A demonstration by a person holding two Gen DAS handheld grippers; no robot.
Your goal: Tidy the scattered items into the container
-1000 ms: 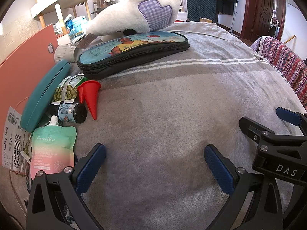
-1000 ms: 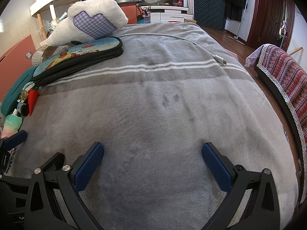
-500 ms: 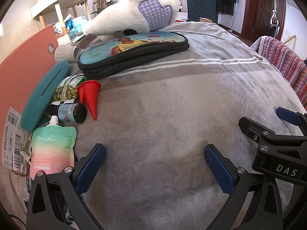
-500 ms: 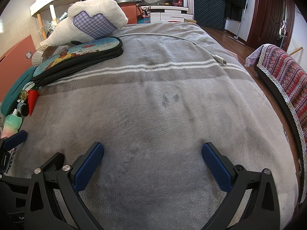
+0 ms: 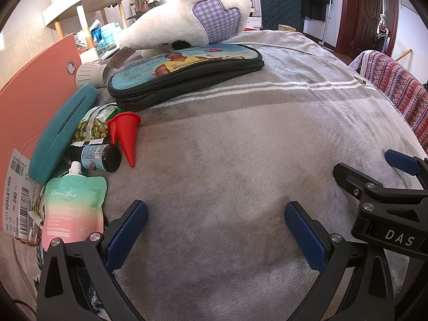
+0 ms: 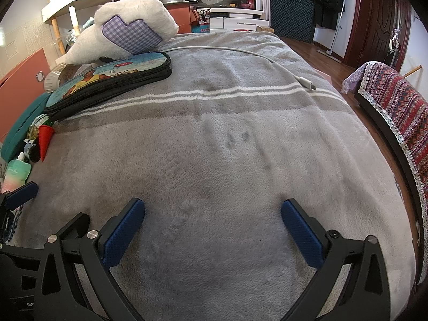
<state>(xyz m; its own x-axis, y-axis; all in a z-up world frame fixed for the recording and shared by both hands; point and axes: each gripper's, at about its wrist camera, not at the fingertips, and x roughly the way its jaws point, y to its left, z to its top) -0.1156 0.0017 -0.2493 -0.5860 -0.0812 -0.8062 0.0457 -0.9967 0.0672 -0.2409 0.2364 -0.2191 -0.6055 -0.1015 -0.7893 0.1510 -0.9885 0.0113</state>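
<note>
Scattered items lie at the left of the grey blanket: a red cone (image 5: pixel 127 133), a small dark bottle (image 5: pixel 100 157), a green-pink pouch (image 5: pixel 73 208), a snack bag of green peas (image 5: pixel 93 127), a teal case (image 5: pixel 62 132) and a zipped pouch with a printed picture (image 5: pixel 184 72). My left gripper (image 5: pixel 214 227) is open and empty, low over the blanket, right of the pouch. My right gripper (image 6: pixel 212 226) is open and empty over bare blanket; it also shows at the right edge of the left wrist view (image 5: pixel 396 187). The red cone (image 6: pixel 45 139) shows far left in the right wrist view.
A white plush toy (image 5: pixel 192 24) rests on the printed pouch. A salmon-coloured panel (image 5: pixel 32 88) stands at the left. A white cable (image 6: pixel 267 58) crosses the far blanket. A patterned cloth (image 6: pixel 396 112) covers furniture on the right. Shelves stand behind.
</note>
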